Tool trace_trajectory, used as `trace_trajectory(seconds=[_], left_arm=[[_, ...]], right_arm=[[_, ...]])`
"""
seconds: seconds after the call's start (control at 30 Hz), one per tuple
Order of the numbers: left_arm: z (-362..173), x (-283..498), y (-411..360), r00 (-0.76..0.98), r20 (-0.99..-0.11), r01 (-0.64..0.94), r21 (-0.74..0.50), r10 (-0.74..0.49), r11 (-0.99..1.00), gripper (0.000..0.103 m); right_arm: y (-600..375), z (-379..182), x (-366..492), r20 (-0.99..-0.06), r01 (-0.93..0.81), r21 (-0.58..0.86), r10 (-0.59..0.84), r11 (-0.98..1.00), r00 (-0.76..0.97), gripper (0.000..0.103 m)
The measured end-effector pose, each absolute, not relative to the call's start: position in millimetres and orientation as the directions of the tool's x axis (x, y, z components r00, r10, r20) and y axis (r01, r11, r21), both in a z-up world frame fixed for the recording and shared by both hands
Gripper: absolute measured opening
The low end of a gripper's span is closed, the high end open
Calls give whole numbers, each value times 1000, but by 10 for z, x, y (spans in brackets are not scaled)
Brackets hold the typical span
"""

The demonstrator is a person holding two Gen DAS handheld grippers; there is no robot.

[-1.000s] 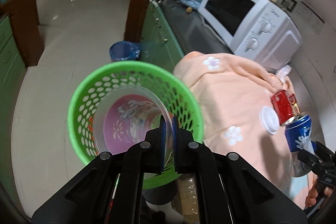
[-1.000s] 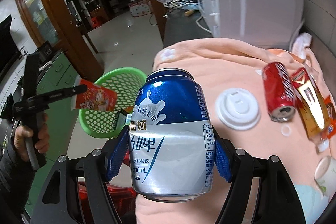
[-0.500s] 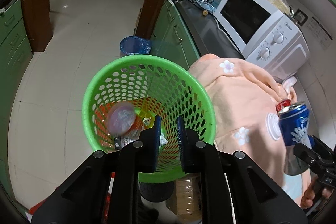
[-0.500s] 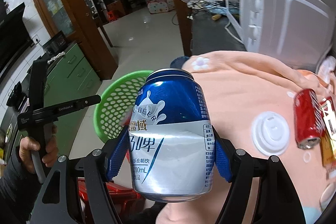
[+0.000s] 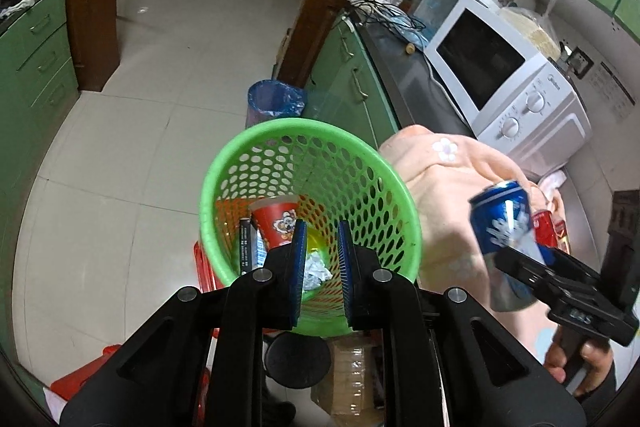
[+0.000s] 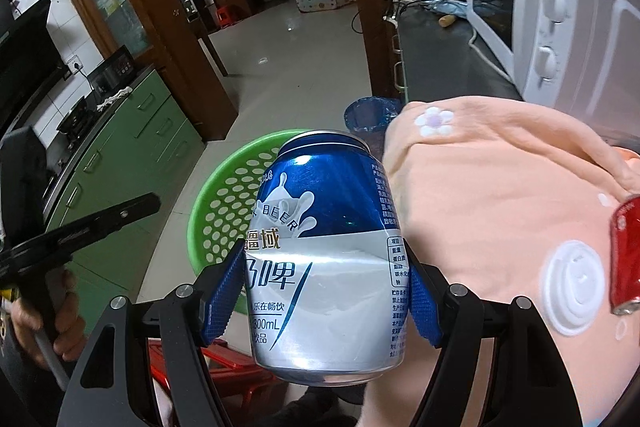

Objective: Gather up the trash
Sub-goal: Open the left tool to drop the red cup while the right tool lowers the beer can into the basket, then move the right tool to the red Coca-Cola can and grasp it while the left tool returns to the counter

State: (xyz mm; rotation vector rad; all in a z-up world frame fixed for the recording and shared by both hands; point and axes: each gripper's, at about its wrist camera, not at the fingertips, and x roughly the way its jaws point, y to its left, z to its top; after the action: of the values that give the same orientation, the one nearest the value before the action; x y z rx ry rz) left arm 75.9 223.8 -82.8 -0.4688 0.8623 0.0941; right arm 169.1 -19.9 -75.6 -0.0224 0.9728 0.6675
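1. Left tongs (image 5: 322,259), above the green basket (image 5: 404,195): cup (image 5: 276,223) released a second ago, now inside; jaws slightly spread, empty.
2. Right tongs (image 6: 320,297) pinching the blue can (image 6: 324,255), now nearer the basket; deposit next.

**What your surfaces look like**

Your blue can (image 6: 326,255) is glossy, dented metal. The basket (image 5: 308,131) is shiny green perforated plastic, and a printed paper cup (image 5: 276,223) lies inside it. The peach cloth (image 6: 500,195) looks soft and matt. The floor tiles (image 5: 120,147) gleam, and the microwave (image 5: 516,91) is smooth white.
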Motion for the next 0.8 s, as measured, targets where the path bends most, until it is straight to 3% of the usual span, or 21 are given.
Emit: trace_trajectory(seconds=[0.3,0.5,0.8], left_arm=[[-802,711,2320,654,-751,-289,-358,-90,888,16],[-803,718,2318,652,-753,-290,-357,-90,888,16],[-748,758,2176,655,-748,-254,-356,-111,899,16]], right_arm=[[171,-970,1896,-776,-512,339,542,789,323,70],[274,-1002,1931,-755,-500,387,578,775,311,77],[-69,-859,1805,-748,-494,352,556,795,362,80]])
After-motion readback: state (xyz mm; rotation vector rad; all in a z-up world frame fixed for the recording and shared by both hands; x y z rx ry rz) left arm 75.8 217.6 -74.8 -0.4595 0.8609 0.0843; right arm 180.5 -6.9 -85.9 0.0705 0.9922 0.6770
